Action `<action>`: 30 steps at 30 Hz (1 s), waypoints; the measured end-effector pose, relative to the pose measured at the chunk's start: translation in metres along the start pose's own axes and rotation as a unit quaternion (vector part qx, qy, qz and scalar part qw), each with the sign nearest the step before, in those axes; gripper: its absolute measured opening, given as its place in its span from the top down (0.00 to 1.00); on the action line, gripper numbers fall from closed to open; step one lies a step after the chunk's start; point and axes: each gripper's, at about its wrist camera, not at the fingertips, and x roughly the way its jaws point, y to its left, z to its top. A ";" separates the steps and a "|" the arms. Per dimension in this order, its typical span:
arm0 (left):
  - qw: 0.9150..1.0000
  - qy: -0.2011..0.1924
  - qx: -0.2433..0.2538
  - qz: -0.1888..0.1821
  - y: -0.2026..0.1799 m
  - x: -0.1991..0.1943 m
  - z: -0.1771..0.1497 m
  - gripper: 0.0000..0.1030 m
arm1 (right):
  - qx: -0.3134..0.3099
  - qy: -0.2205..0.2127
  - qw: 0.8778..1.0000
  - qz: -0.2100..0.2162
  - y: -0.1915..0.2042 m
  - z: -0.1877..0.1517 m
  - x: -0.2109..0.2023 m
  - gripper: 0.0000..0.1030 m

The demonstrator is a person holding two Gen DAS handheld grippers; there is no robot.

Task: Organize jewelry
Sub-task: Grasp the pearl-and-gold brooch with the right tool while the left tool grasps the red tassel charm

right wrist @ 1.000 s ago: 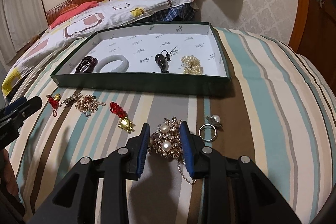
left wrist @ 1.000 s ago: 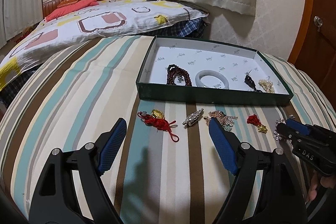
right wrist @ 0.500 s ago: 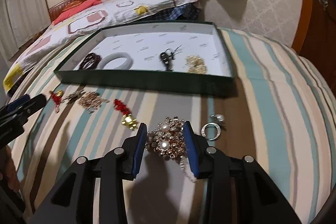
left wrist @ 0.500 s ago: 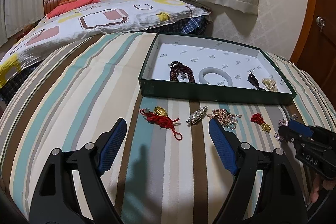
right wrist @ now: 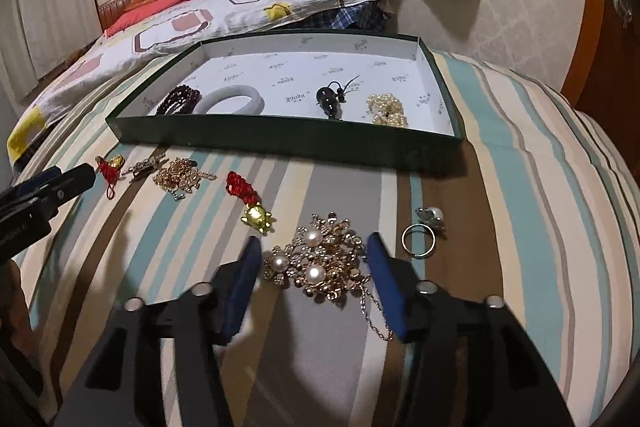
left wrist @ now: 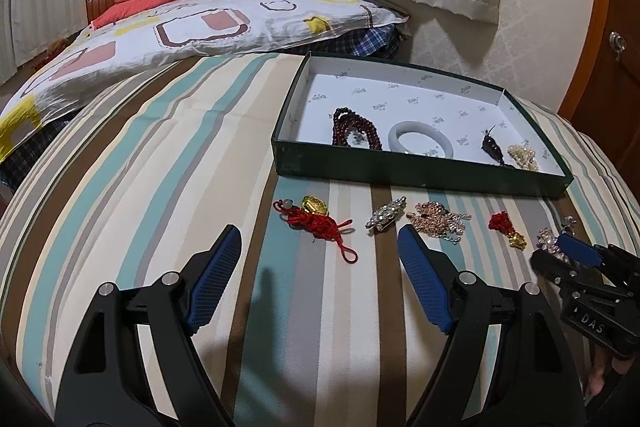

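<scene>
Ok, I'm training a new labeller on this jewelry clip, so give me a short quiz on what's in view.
1. How many pieces lie in the box?
2. True or false: the ring lies outside the box.
3. What lies between the right gripper's fingers? A. bangle B. brooch C. turtle charm

Key:
1. Four: beads, bangle, pendant, pearls.
2. True; it is on the bedspread.
3. B; the fingers have just been opening and stand clear of it.
</scene>
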 end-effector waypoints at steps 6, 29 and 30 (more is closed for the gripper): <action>1.000 0.013 -0.007 0.002 0.003 0.009 0.001 0.24 | -0.012 -0.005 1.000 0.008 0.004 -0.001 -0.003 0.77; 0.997 0.063 -0.011 -0.040 0.015 0.039 0.014 0.88 | 0.009 -0.012 1.000 0.016 -0.003 0.002 -0.003 0.77; 0.997 0.062 -0.012 -0.045 0.015 0.038 0.013 0.89 | 0.010 -0.012 1.000 0.016 -0.004 0.002 -0.003 0.77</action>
